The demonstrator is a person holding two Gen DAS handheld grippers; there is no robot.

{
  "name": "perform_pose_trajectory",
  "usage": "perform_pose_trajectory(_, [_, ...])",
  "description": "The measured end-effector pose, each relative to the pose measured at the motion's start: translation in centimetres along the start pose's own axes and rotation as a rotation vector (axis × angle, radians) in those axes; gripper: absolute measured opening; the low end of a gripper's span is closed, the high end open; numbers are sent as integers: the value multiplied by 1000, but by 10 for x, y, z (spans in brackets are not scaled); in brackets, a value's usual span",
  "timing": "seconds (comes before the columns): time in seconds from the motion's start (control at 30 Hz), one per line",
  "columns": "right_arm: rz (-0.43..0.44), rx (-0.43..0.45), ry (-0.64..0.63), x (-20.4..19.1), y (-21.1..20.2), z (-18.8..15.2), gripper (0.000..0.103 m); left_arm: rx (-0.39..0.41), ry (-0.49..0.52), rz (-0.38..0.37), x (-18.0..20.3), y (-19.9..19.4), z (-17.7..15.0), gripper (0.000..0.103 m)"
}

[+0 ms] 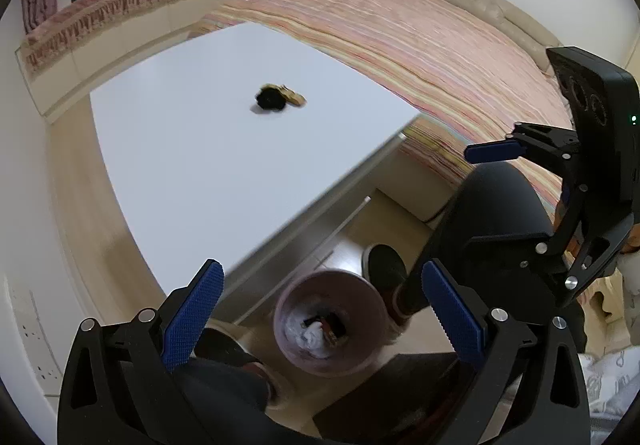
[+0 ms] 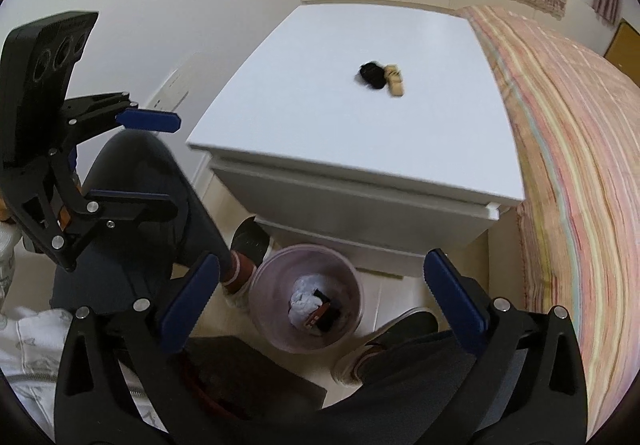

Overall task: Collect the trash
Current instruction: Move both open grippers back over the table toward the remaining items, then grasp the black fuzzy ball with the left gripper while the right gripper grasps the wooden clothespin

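A crumpled black scrap [image 1: 270, 100] and a tan wrapper [image 1: 294, 96] lie together on the white cabinet top [image 1: 192, 165]; they also show in the right wrist view as the black scrap [image 2: 372, 75] and the tan wrapper [image 2: 395, 81]. A pink bin [image 1: 330, 321] stands on the floor in front of the cabinet, with white paper and dark bits inside; it also shows in the right wrist view [image 2: 306, 297]. My left gripper [image 1: 320, 319] is open and empty above the bin. My right gripper [image 2: 322, 303] is open and empty, also above the bin.
A bed with a striped pink cover [image 2: 568, 149] lies to the right of the cabinet. The person's legs and shoes [image 2: 250, 241] stand on either side of the bin. A white wall [image 2: 140, 25] is on the left. A dark mat [image 2: 256, 377] lies on the floor.
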State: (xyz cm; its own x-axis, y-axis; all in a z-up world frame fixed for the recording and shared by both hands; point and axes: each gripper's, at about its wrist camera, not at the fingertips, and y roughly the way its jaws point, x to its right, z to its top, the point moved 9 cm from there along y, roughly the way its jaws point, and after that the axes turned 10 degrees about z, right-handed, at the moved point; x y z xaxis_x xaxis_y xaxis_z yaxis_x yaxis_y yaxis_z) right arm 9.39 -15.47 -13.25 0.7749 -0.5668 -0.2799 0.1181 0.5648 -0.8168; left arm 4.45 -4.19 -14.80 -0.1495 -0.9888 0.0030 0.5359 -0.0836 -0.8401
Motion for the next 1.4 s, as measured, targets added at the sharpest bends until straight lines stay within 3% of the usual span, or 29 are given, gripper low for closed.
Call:
perform_pose_trajectory(0.47, [-93,64,14,55,12,71,100,42,-1,25,-30,29,64,95])
perform_pose_trajectory(0.83, [-126,39,7,94,55,105,99,34,39,29,-45,74,100,95])
perform_pose_trajectory(1.0, [-111,25,4,105,69,114,86,28,87,24,-43,89,105,95])
perform_pose_trajectory(1.4, [-91,6,-57,105,91,129,68,24,146,15,-38,112,115,95])
